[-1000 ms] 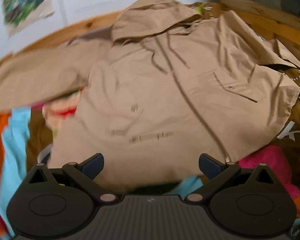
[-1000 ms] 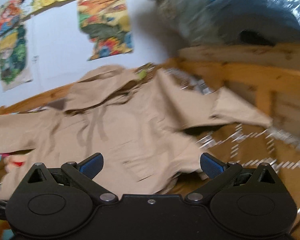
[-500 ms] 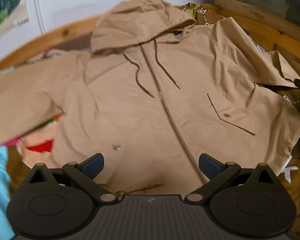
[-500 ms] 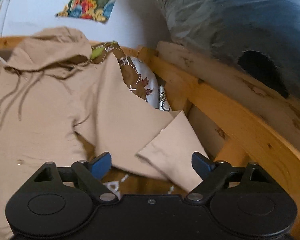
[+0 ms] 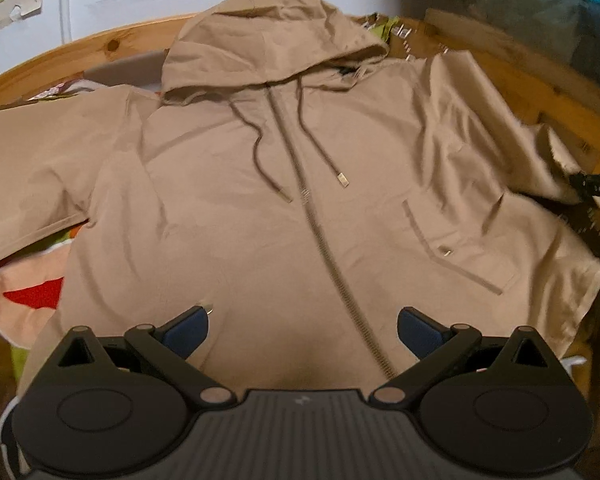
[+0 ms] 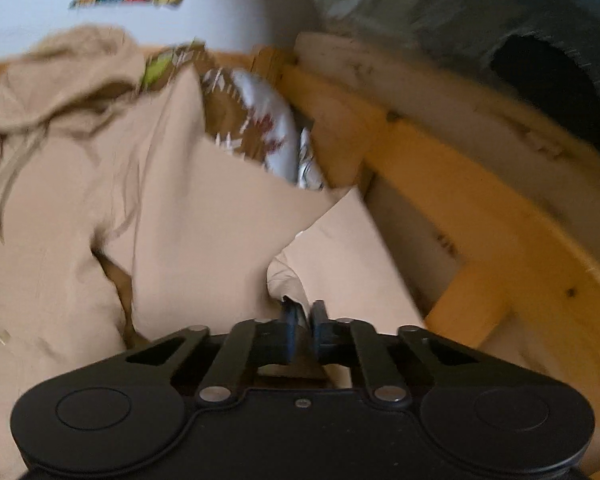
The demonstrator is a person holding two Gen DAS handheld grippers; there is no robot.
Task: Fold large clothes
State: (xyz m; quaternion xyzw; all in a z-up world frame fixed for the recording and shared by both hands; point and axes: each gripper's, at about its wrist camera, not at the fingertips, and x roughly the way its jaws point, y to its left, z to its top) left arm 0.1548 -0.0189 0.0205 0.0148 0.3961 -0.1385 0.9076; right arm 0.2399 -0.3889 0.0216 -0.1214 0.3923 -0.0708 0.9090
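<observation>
Tan hooded jacket [image 5: 300,208] spread flat, zipper up, on bed inside wooden frame [image 6: 480,216]. Left tongs [image 5: 302,330] wide open over hem — empty. Right tongs [image 6: 303,330] pinched on sleeve cuff [image 6: 332,264].

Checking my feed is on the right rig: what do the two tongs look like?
Both are matte black with round discs on each side and silver pivot pins. The left tongs have blue pads and a ribbed grey base. The right tongs have a plain black base.
</observation>
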